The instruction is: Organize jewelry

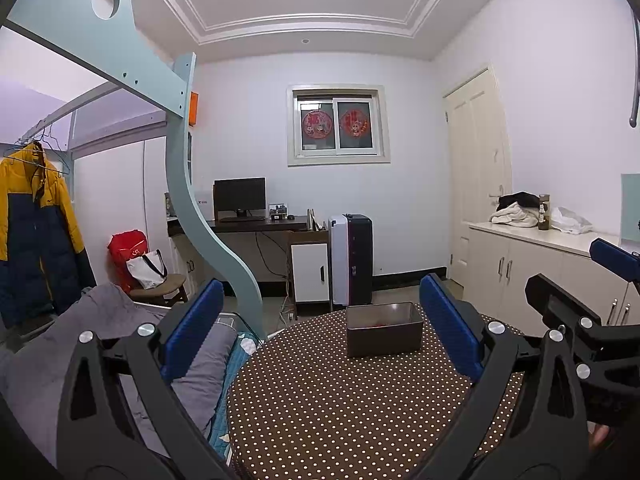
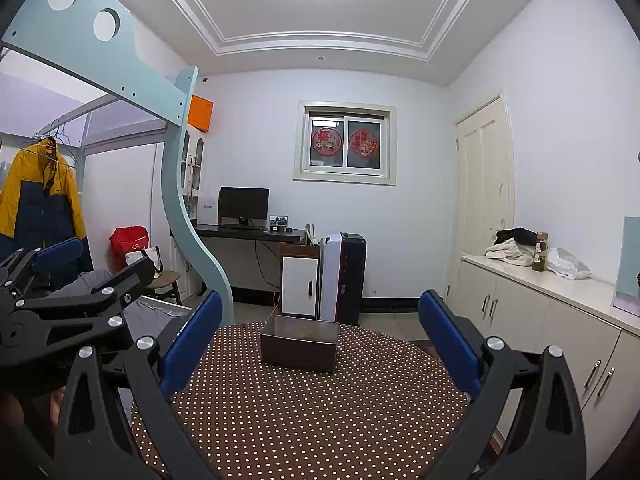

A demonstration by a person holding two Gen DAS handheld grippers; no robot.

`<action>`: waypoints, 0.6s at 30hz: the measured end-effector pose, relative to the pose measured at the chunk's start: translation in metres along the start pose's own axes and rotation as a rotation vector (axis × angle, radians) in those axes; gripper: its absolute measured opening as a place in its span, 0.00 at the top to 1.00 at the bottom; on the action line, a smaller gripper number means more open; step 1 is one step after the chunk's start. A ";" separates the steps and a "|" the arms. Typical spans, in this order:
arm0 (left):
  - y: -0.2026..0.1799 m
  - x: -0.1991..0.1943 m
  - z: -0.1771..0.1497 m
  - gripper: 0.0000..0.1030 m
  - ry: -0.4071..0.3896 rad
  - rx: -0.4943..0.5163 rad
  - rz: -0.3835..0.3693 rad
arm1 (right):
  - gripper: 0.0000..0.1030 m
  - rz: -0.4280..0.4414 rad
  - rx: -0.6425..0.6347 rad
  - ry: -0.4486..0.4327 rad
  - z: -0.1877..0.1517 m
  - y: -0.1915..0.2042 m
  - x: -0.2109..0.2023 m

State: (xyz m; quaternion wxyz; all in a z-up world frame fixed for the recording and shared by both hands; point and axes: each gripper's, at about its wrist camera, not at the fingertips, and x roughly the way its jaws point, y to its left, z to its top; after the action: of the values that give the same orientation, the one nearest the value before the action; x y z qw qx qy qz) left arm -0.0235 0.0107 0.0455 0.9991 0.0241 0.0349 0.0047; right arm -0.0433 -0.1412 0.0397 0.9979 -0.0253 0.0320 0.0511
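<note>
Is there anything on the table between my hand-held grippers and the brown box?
Nothing visible. Only bare polka-dot tablecloth lies between the open left hand-held gripper, the open right hand-held gripper and the brown box. Something red shows inside the box, unclear.

You face a white-walled room under a stepped ceiling (image 2: 320,12) with a bright lamp overhead. On the far wall, a small window (image 2: 345,145) carries two red paper cutouts. Below it stands a dark desk (image 2: 252,233) with a black monitor (image 2: 243,204), and just beside the desk a suitcase (image 2: 344,276) stands upright. On your right, a cream door (image 2: 486,184) and a low cabinet run (image 2: 536,312) bearing crumpled cloth and a bottle (image 2: 540,256). On your left, a pale blue loft-bed frame (image 2: 180,184), a yellow and navy jacket (image 2: 40,196) on a hanger, and a red bag (image 2: 128,240) near a stool.
</note>
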 end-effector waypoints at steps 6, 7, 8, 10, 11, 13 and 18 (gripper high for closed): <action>0.000 -0.001 -0.001 0.06 -0.002 0.002 0.001 | 0.08 0.002 0.002 0.000 0.000 0.000 0.001; 0.000 -0.002 -0.001 0.06 -0.001 0.003 0.002 | 0.08 0.003 0.003 0.000 0.000 0.000 0.001; 0.001 -0.001 0.000 0.06 -0.001 0.003 0.001 | 0.08 0.003 0.003 0.001 0.000 0.000 0.001; 0.001 -0.001 0.000 0.06 0.000 0.002 0.000 | 0.08 0.002 0.003 0.001 0.001 0.002 0.001; 0.000 -0.001 0.000 0.06 -0.001 0.002 0.001 | 0.08 0.001 0.002 0.001 0.000 0.001 0.001; 0.000 -0.001 0.000 0.06 -0.002 0.003 0.001 | 0.08 0.002 0.002 0.000 0.001 0.002 0.001; 0.001 -0.001 0.000 0.06 0.000 0.003 0.001 | 0.08 0.001 0.002 0.001 0.001 0.002 0.001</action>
State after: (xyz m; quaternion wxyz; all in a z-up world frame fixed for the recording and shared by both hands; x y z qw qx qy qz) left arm -0.0242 0.0115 0.0455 0.9991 0.0256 0.0347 0.0050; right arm -0.0420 -0.1393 0.0402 0.9978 -0.0243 0.0326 0.0517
